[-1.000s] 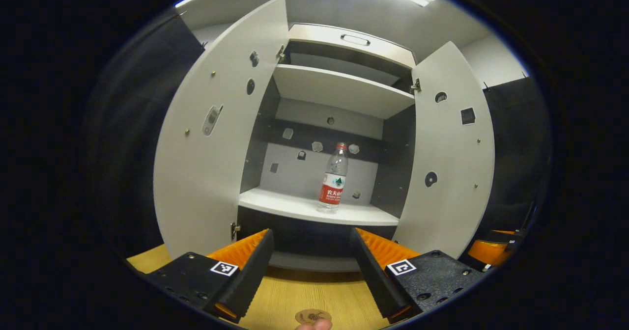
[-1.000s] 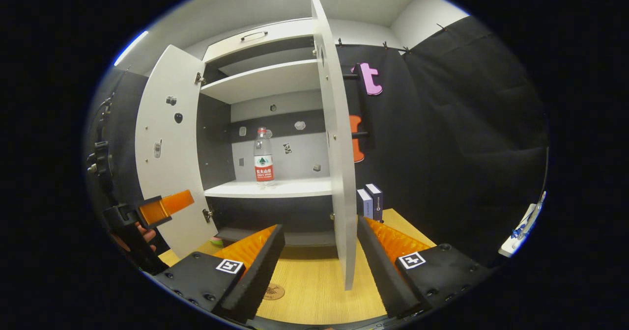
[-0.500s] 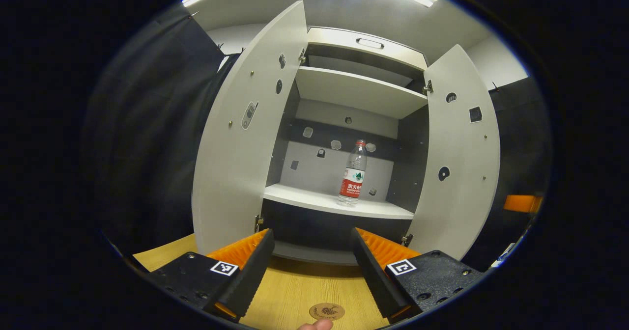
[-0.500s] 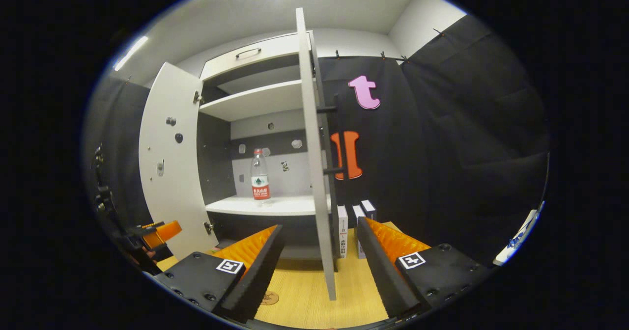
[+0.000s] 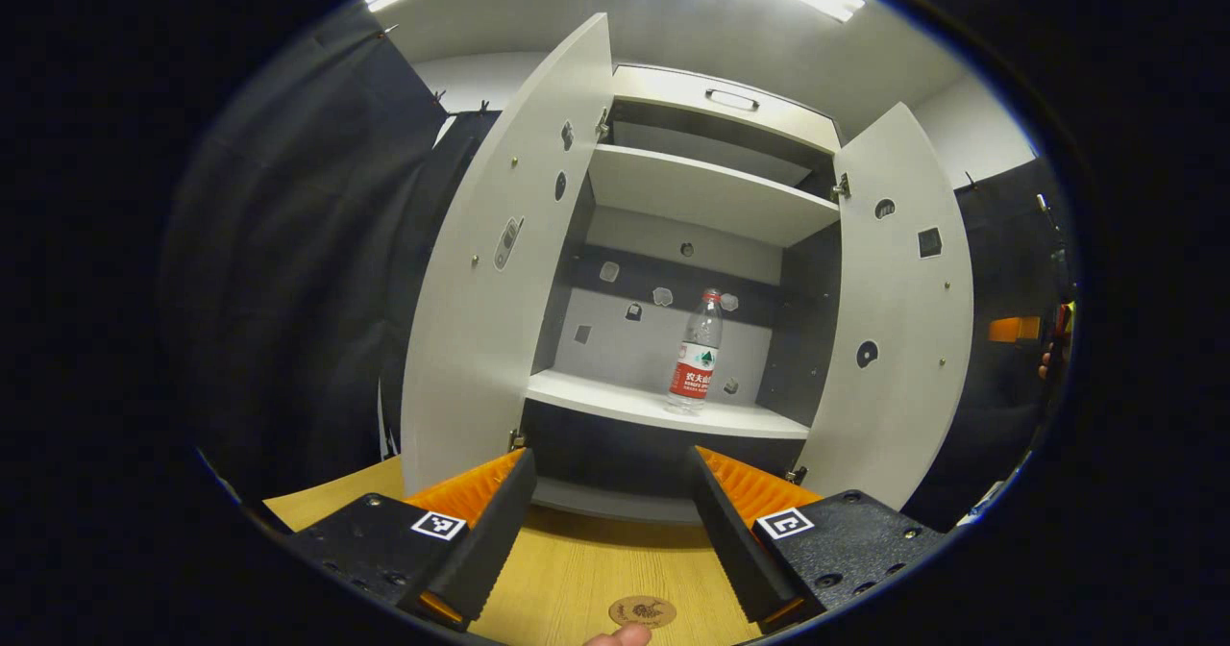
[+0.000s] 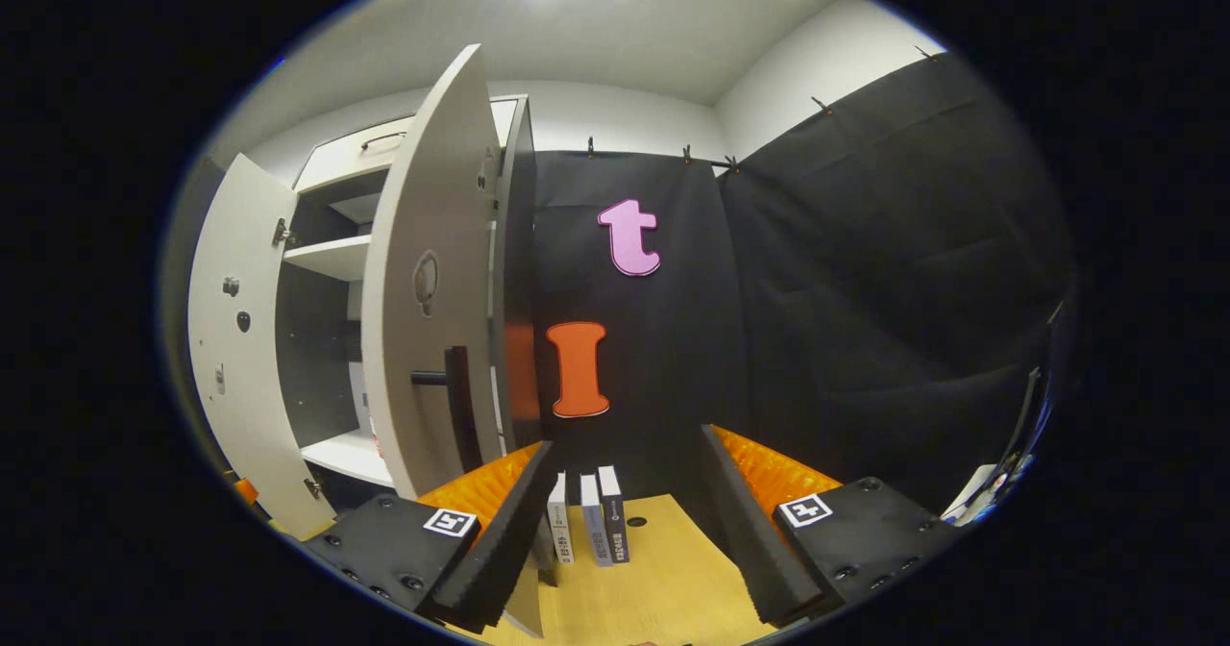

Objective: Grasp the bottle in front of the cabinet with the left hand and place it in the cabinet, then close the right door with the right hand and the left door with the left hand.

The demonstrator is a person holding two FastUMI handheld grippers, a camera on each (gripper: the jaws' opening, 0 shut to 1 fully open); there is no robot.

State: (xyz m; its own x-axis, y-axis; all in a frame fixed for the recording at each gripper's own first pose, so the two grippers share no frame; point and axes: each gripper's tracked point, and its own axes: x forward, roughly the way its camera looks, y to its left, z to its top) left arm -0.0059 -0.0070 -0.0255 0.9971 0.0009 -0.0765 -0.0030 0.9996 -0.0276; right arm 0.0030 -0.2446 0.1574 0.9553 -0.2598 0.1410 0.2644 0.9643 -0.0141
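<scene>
Both tongs gape, nothing clamped. Left tongs [image 5: 610,521] hang low over the light wood-grain surface [image 5: 586,579], facing the cabinet mouth square on; a small round brown disc [image 5: 642,611] lies on the wood just ahead of them.

Right tongs [image 6: 620,521] are also wide apart, sitting off to the outer side of the right white cabinet door [image 6: 423,290]. Its dark bar handle [image 6: 452,401] is in plain sight. My read: this is the spot for pushing the panel shut from its outer face.

Three slim upright boxes [image 6: 584,529] stand on the surface just past the right tongs, beside the door's lower edge. They look clear of the swing, can't confirm.

Further in: clear plastic water bottle with red label and red cap [image 5: 696,353] stands upright on the lower white shelf [image 5: 653,408] of the grey-and-white open cabinet [image 5: 711,117], right of centre, set back from the shelf lip so neither door should clip it. Placement step looks done.

Left white cabinet door [image 5: 490,271] is swung wide open. Both closes not yet done; right door is next.
</scene>
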